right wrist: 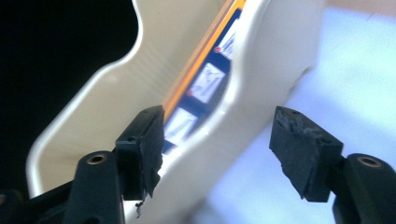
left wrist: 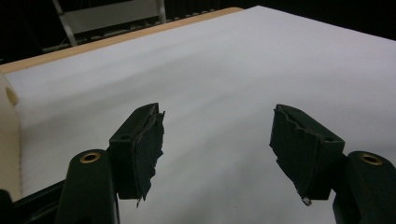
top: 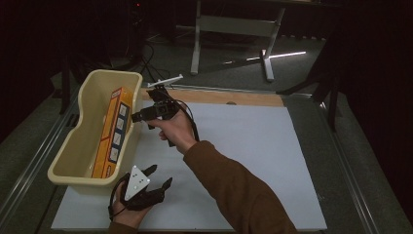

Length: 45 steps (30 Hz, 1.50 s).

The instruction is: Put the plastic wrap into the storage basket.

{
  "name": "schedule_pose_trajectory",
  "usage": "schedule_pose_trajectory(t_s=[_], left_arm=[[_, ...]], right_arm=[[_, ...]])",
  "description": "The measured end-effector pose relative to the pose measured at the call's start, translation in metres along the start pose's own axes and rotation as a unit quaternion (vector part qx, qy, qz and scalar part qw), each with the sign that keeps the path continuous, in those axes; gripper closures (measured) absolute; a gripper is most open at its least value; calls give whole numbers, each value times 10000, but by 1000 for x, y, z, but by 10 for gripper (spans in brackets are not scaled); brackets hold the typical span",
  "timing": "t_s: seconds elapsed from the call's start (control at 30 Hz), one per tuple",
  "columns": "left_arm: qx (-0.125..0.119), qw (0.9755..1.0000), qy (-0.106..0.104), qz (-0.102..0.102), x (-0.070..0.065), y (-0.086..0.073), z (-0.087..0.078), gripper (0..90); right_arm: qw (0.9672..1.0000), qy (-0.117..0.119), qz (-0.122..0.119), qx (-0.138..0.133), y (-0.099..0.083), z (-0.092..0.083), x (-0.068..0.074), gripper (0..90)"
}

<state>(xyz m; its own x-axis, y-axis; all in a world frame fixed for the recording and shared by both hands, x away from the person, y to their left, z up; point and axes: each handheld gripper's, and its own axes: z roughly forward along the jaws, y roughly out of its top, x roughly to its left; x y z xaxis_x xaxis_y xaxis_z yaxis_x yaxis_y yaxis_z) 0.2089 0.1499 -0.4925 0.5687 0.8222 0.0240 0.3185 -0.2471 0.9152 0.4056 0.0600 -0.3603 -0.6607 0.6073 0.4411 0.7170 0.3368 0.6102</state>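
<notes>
At the left edge of the white table top (top: 253, 146) stands a cream plastic bin (top: 83, 146), and an orange box (top: 113, 131) leans inside it against the right-hand wall, its blue side with small white panels turned toward the table. The right gripper (top: 137, 116) hangs just beside that wall near the bin's far end, held level in the person's right hand (top: 173, 127), whose brown sleeve (top: 234, 190) crosses the table from below. Its jaws stand wide apart with nothing clamped between them; in the right gripper view the bin's rim (right wrist: 243, 79) runs up between the two black pads (right wrist: 147, 140), with the box (right wrist: 205, 79) showing behind it, and neither pad presses on anything. The picture there is somewhat blurred.

Near the bin's front corner the left gripper (top: 160, 176) lies low over the table in the person's left hand (top: 127, 214), a grey three-cornered plate (top: 137, 181) on top. Its jaws are spread wide too; the left gripper view shows bare white surface between them (left wrist: 215, 140), and a sliver of the bin (left wrist: 9, 140) at the left edge.
</notes>
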Motion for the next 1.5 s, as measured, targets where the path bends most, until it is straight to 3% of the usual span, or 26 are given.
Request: schedule_pose_trajectory(t_s=[0.13, 0.17, 0.33, 0.4, 0.47, 0.53, 0.6, 0.73, 1.03, 1.07, 1.2, 1.23, 1.33, 1.4, 1.43, 1.5], left_arm=[[20, 10000, 27, -4, 1, 0, 0, 339], [24, 10000, 27, -11, 1, 0, 1, 339], [70, 10000, 54, -34, 1, 0, 1, 339], [59, 10000, 54, -39, 2, 0, 1, 339], [46, 10000, 58, -50, 2, 0, 1, 339], [68, 9999, 75, -59, 2, 0, 1, 339], [82, 9999, 72, -87, 3, 0, 2, 339], [69, 9999, 71, -63, 2, 2, 2, 339], [117, 9998, 131, -74, 3, 1, 2, 339], [122, 9998, 138, -66, 3, 2, 2, 339], [151, 9998, 157, -35, 2, 2, 2, 340], [153, 9997, 161, -37, 2, 2, 2, 339], [147, 9997, 181, -54, 3, 1, 2, 339], [175, 9996, 208, -68, 4, 1, 2, 339], [180, 9996, 209, -77, 5, 1, 2, 339], [175, 9996, 217, -78, 5, 1, 2, 339]], right_arm=[[9975, -274, -652, -93, -13, -17, -9, 335], [9975, -274, -652, -93, -13, -17, -9, 335], [9920, -387, -1196, -129, -32, -32, -18, 329], [9873, -554, -1482, -122, -42, -38, -22, 324], [9798, -858, -1801, -114, -55, -46, -27, 324], [9745, -1025, -1993, -125, -74, -55, -37, 323], [9734, -1054, -2030, -124, -78, -57, -40, 322], [9706, -1203, -2077, -168, -104, -71, -55, 315], [9668, -1407, -2073, -512, -156, -107, -92, 301], [9676, -1414, -1988, -658, -168, -116, -102, 300], [9678, -1525, -1818, -836, -185, -128, -116, 292], [9698, -1491, -1696, -918, -195, -133, -125, 286], [9716, -1449, -1570, -1019, -215, -142, -138, 266], [9716, -1570, -1467, -987, -237, -149, -150, 263], [9716, -1570, -1467, -987, -237, -149, -150, 263], [9711, -1597, -1467, -998, -254, -153, -157, 241]])
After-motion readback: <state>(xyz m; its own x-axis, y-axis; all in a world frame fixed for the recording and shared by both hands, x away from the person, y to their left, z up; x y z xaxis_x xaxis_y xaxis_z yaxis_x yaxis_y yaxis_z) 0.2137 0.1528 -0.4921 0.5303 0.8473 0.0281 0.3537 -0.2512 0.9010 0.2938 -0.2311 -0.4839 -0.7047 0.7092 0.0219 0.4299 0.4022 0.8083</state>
